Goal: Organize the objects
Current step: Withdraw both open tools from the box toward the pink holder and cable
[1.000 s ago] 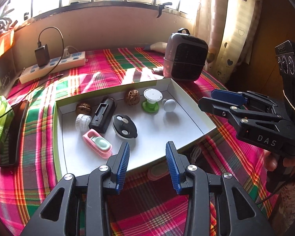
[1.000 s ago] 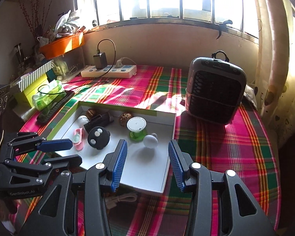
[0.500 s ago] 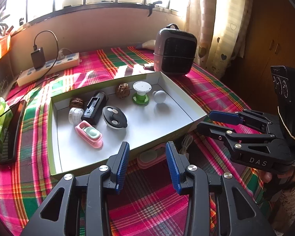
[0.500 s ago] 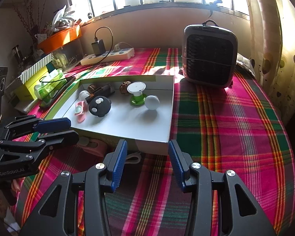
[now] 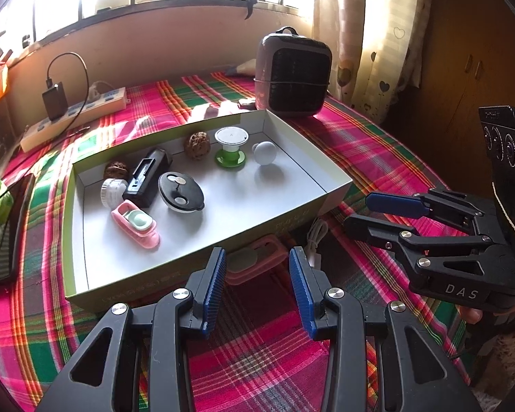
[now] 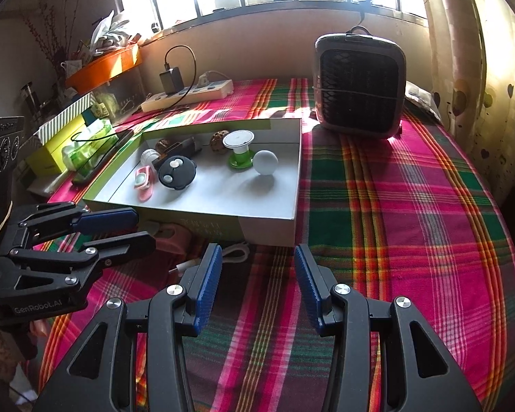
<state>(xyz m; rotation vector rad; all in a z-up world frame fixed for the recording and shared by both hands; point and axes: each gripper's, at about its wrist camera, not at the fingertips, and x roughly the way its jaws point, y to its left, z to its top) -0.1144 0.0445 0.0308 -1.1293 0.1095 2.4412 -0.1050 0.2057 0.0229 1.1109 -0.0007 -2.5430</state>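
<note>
Moved: both grippers back from over the box, now lower, before its near wall.
Left fingers (image 5: 257, 286): apart, empty, above the plaid surface (image 5: 257, 353).
Right fingers (image 6: 257, 286): apart, empty, pointing at the box's near corner.
Pink case (image 5: 254, 261): on the surface, touching the box's near wall, ahead of left fingers.
White cable (image 6: 235, 252): beside the case.
Box (image 5: 329, 185): holds ball (image 5: 265, 152), spool (image 5: 230, 147), black lid (image 5: 181, 192), second pink case (image 5: 135, 223), walnuts.
Heater (image 6: 358, 89): behind the box.

One shallow box (image 5: 326, 202); two walnuts (image 5: 196, 143) (image 5: 116, 170); two pink cases, one (image 5: 135, 223) inside, one (image 5: 254, 257) outside; one white ball (image 5: 265, 153); one black round lid (image 5: 181, 192); one heater (image 5: 293, 72); one power strip (image 5: 75, 116); two claws (image 5: 256, 283) (image 6: 254, 283).
</note>
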